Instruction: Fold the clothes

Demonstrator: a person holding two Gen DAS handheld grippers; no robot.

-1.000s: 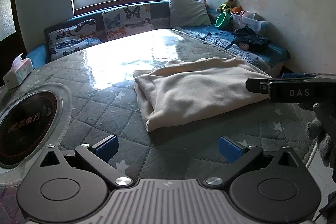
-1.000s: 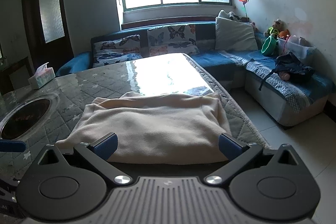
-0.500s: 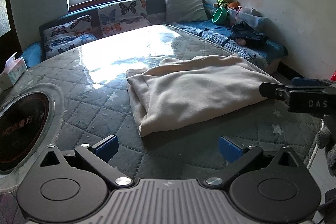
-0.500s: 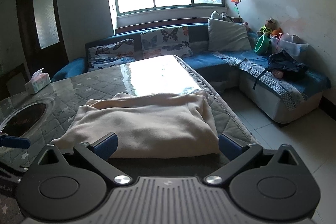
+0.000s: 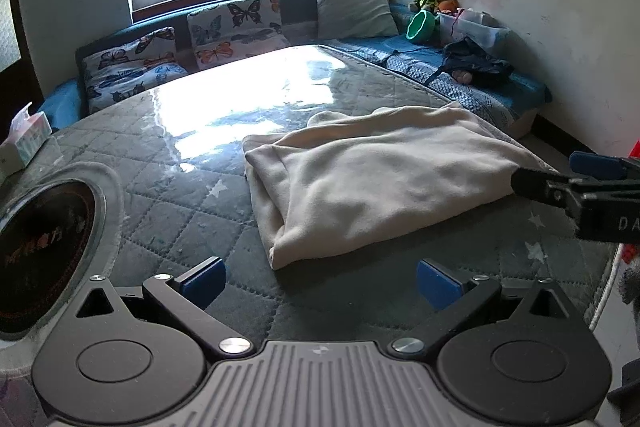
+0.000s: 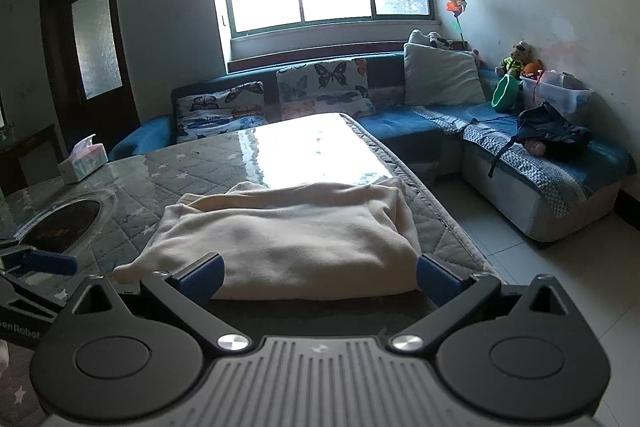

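A cream garment [image 5: 376,183] lies folded into a thick rectangle on the quilted table top [image 5: 168,203], near the table's right edge. In the right wrist view the same cream garment [image 6: 288,243] sits just beyond my open right gripper [image 6: 318,277], whose blue pads are apart with nothing held. My left gripper [image 5: 320,283] is open too, hovering short of the garment's near left corner. The right gripper's fingers [image 5: 576,183] show at the right side of the left wrist view, beside the garment's right end.
A round dark hotplate [image 5: 40,243] is set into the table at the left. A tissue box [image 6: 82,163] stands at the far left of the table. A blue corner sofa [image 6: 520,163] with butterfly cushions, a dark bag and toys runs behind and to the right.
Both grippers have drawn back and risen a little from the garment while staying open. The garment has not moved.
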